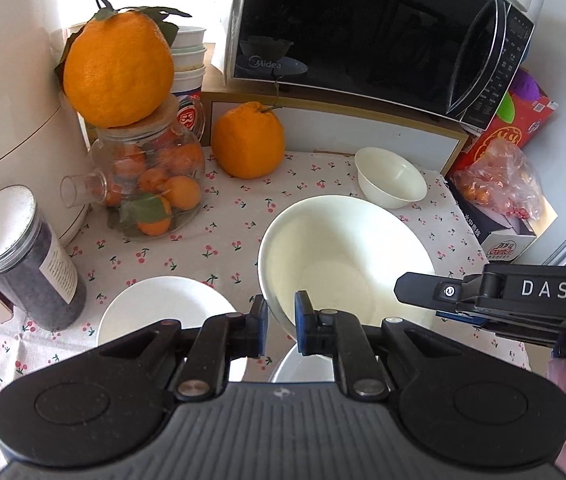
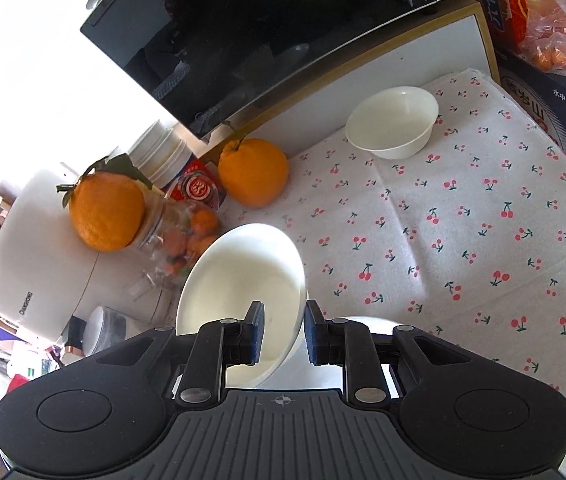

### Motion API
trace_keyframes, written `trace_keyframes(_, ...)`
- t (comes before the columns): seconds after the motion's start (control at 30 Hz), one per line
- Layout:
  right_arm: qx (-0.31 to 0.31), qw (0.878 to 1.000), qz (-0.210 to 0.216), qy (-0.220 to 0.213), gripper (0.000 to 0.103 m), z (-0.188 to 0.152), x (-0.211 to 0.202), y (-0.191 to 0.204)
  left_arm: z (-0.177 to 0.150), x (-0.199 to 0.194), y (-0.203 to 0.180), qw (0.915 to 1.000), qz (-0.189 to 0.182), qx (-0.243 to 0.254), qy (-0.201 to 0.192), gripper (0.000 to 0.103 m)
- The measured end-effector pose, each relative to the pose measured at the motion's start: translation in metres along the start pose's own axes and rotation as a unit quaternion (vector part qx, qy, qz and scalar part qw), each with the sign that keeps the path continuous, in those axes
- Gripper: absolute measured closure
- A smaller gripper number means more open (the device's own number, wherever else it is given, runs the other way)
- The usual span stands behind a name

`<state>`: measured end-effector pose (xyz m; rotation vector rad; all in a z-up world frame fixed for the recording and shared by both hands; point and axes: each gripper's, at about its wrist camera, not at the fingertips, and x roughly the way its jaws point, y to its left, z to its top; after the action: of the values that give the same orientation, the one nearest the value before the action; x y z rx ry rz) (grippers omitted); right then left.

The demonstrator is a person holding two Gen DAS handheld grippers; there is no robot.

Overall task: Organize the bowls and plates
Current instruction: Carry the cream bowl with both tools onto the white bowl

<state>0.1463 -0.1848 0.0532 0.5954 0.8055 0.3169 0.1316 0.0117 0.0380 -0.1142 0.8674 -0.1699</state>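
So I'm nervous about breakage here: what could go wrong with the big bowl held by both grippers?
The large bowl is pinched only at its thin rim by the left gripper and right gripper, so uneven motion could let it slip. It hangs tilted over a plate, which it could strike. The glass jar, topped with an orange, stands close by.

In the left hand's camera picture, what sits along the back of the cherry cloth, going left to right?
Jar of small oranges → big orange → small white bowl → bag of fruit.
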Motion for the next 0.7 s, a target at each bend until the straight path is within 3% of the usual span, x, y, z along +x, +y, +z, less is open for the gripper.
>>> trace_keyframes(0.37, -0.028, 0.999, 0.025, 0.03, 0.081, -0.021, 0.021, 0.043, -0.01, -0.023, 0.041, 0.9992, 0.04, 0.0, 0.001, 0.09)
trace_keyframes(0.7, -0.049, 0.997, 0.012, 0.063, 0.08, -0.042, 0.052, 0.068, -0.019, -0.019, 0.065, 0.9972, 0.071, 0.008, 0.024, 0.089)
